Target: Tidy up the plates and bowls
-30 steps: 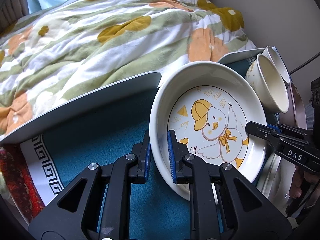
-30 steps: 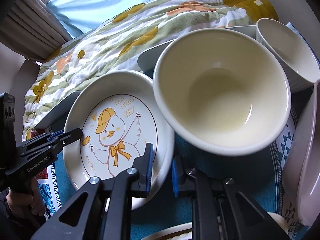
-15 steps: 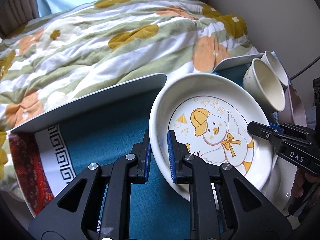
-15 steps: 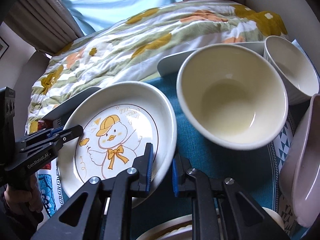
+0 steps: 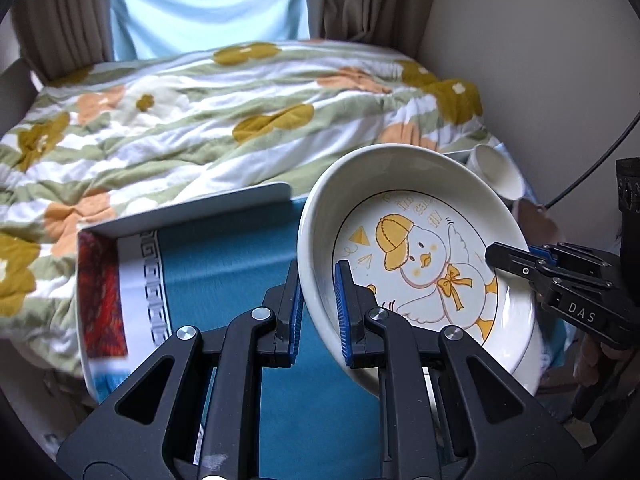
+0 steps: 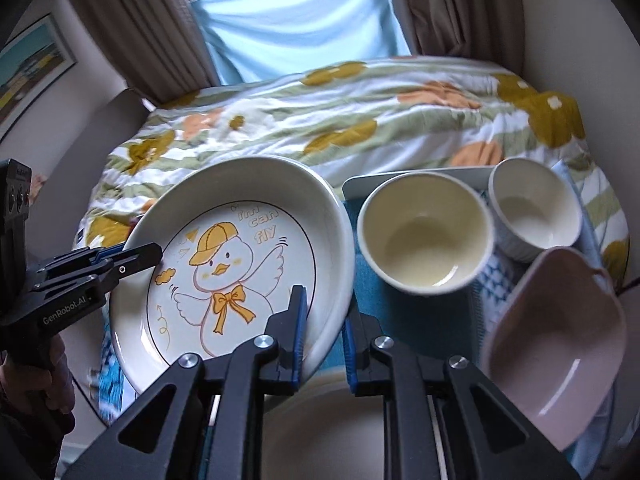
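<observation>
Your left claw [image 5: 318,312] is pinched tight on the near rim of the duck plate [image 5: 420,264]. Your right claw [image 6: 324,336] is pinched on the rim at the other side of the same plate, so you hold it with both. The plate is white, with a yellow-capped duck and the words "I'm can fly" on it. It is tilted, with its left edge higher in the left view, and it hangs above the blue cloth [image 5: 240,256] on the surface.

Just right of the plate, in the right view, sits a cream bowl [image 6: 424,236]. A smaller white bowl [image 6: 534,210] sits beside that one, further right. A pink dish [image 6: 560,344] lies near your right claw, on the right side. Another pale plate [image 6: 332,420] lies under that claw.

Behind the surface is a bed with a flowery blanket [image 5: 200,120]. Brown curtains [image 6: 132,28] hang by the window.
</observation>
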The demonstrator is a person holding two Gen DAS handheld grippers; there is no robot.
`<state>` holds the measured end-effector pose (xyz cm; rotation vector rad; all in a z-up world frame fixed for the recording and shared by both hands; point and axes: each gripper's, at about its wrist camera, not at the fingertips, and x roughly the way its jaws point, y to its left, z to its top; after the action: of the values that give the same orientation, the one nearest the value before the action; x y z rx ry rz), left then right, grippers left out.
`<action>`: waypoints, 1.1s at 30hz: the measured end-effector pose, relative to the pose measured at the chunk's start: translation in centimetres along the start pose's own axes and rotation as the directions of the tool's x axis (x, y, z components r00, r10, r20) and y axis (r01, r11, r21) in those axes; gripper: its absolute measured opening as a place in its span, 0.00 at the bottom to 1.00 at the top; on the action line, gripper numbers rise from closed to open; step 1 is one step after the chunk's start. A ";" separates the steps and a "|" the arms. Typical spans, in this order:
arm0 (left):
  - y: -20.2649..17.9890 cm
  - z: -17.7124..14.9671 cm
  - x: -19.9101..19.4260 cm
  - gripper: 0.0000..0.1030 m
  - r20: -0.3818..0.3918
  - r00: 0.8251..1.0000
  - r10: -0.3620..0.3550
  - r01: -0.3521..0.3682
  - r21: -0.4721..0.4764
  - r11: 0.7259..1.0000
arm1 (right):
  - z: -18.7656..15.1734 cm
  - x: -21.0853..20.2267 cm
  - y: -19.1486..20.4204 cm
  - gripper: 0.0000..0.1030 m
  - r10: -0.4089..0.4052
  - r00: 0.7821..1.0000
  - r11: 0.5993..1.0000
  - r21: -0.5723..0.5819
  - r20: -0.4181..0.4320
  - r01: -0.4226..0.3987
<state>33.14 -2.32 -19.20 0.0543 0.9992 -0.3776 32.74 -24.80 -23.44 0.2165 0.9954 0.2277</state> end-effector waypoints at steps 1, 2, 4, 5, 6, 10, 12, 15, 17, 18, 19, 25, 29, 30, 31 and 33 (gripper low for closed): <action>-0.9 -0.5 -0.8 0.13 0.008 1.000 0.009 -0.009 -0.008 1.000 | -0.4 -0.8 -0.2 0.15 0.007 1.000 1.000 -0.013 0.002 -0.007; -1.7 -1.1 -1.4 0.13 0.015 1.000 0.015 -0.015 -0.016 1.000 | -0.7 -1.4 -0.4 0.15 0.012 1.000 1.000 -0.024 0.004 -0.012; -3.6 -2.5 -2.6 0.13 0.023 0.999 0.031 -0.030 -0.041 0.999 | -1.4 -3.0 -1.1 0.15 0.022 1.000 0.998 -0.058 0.004 -0.022; -4.6 -3.2 -3.1 0.13 0.025 0.999 0.035 -0.033 -0.051 0.998 | -1.8 -3.7 -1.5 0.15 0.024 1.000 0.997 -0.074 0.003 -0.024; -5.5 -3.9 -3.4 0.13 0.024 0.999 0.038 -0.037 -0.056 0.998 | -2.3 -4.4 -2.0 0.15 0.026 1.000 0.995 -0.091 -0.001 -0.026; -9.1 -6.6 -4.1 0.13 0.019 0.998 0.053 -0.051 -0.090 0.995 | -4.5 -6.8 -4.2 0.15 0.034 0.999 0.991 -0.128 -0.009 -0.035; -10.5 -8.0 -4.1 0.13 0.014 0.998 0.059 -0.057 -0.113 0.992 | -5.7 -7.5 -5.1 0.15 0.039 0.999 0.989 -0.139 -0.021 -0.041; -12.5 -10.3 -3.6 0.13 -0.002 0.998 0.059 -0.059 -0.137 0.989 | -7.4 -7.8 -6.5 0.15 0.038 0.998 0.986 -0.162 -0.044 -0.045; -13.2 -11.3 -3.0 0.13 -0.017 0.998 0.056 -0.058 -0.146 0.988 | -8.3 -7.6 -7.1 0.15 0.032 0.998 0.985 -0.168 -0.059 -0.041; -13.6 -12.1 -2.6 0.13 -0.025 0.998 0.054 -0.058 -0.150 0.987 | -9.0 -7.4 -7.6 0.15 0.032 0.997 0.985 -0.165 -0.071 -0.044; -13.9 -12.5 -2.3 0.13 -0.032 0.998 0.054 -0.058 -0.152 0.987 | -9.5 -7.2 -7.8 0.15 0.034 0.996 0.986 -0.162 -0.076 -0.046; -14.1 -15.3 -0.3 0.13 -0.070 0.996 0.051 -0.062 -0.169 0.984 | -11.8 -5.7 -8.7 0.15 0.038 0.994 0.983 -0.173 -0.106 -0.056; -13.8 -16.3 0.8 0.13 -0.088 0.995 0.041 -0.056 -0.173 0.983 | -12.4 -4.7 -9.0 0.15 0.039 0.992 0.983 -0.173 -0.119 -0.059; -13.7 -16.4 0.9 0.13 -0.091 0.995 0.038 -0.054 -0.174 0.983 | -12.5 -4.5 -9.0 0.15 0.037 0.992 0.983 -0.173 -0.120 -0.058; -13.7 -16.4 1.1 0.13 -0.093 0.995 0.036 -0.052 -0.175 0.983 | -12.5 -4.4 -9.1 0.15 0.036 0.992 0.983 -0.173 -0.120 -0.057; -13.6 -16.3 1.6 0.14 -0.097 0.995 0.034 -0.051 -0.172 0.984 | -12.5 -4.2 -9.3 0.15 0.032 0.992 0.983 -0.176 -0.120 -0.053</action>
<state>16.14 -11.93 -27.71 -0.0649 1.1192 -0.2494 20.73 -33.91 -29.26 0.0606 1.0802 0.3704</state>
